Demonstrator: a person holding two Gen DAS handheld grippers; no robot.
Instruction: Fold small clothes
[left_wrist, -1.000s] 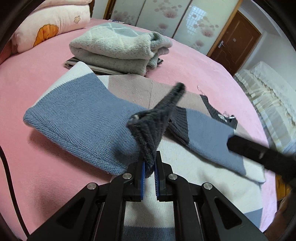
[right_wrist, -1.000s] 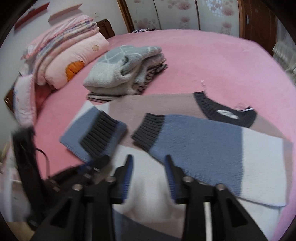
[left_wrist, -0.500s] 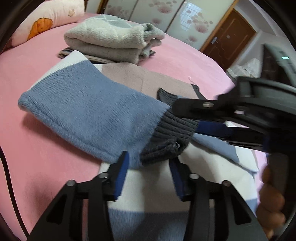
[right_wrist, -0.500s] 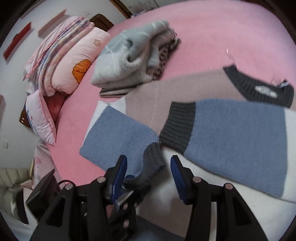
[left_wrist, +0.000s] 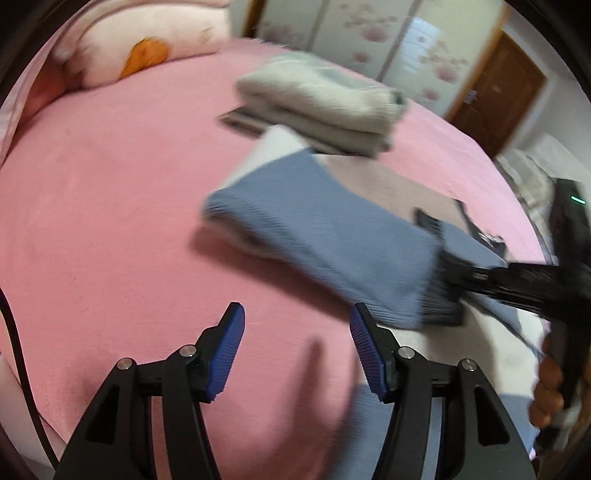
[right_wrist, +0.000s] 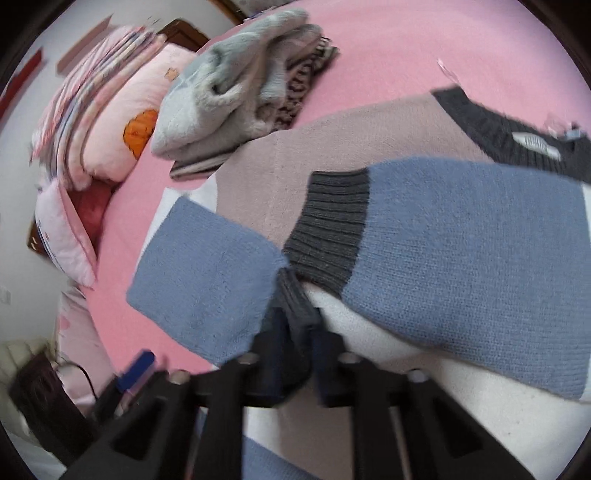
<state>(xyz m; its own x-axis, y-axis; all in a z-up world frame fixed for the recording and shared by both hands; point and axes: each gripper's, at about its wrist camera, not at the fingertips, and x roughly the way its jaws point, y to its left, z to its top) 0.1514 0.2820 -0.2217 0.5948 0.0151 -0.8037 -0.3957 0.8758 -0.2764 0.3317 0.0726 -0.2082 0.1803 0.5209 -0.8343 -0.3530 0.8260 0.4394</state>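
A knitted sweater (right_wrist: 332, 147) in blue, beige and white lies flat on the pink bed (left_wrist: 110, 203), both sleeves folded across its body. My right gripper (right_wrist: 299, 332) is closing, and its pads press on the dark grey cuff (right_wrist: 295, 295) of the near blue sleeve (right_wrist: 207, 273). The other sleeve (right_wrist: 461, 258) lies beside it, cuff (right_wrist: 328, 225) flat. In the left wrist view the right gripper (left_wrist: 454, 280) pinches that cuff at the end of the blue sleeve (left_wrist: 314, 229). My left gripper (left_wrist: 297, 332) hangs over bare bed left of the sweater, jaws opening, nothing between them.
A stack of folded grey clothes (left_wrist: 321, 103) (right_wrist: 229, 92) sits just beyond the sweater. Pink pillows and quilts (right_wrist: 110, 110) (left_wrist: 147, 48) line the headboard side. A hand (left_wrist: 550, 387) holds the right gripper's handle. A black cable (left_wrist: 14, 332) runs down the left edge.
My left gripper let go of the grey cuff, opened and slid left off the sweater onto bare bed. The right gripper dropped in and closed on that same cuff.
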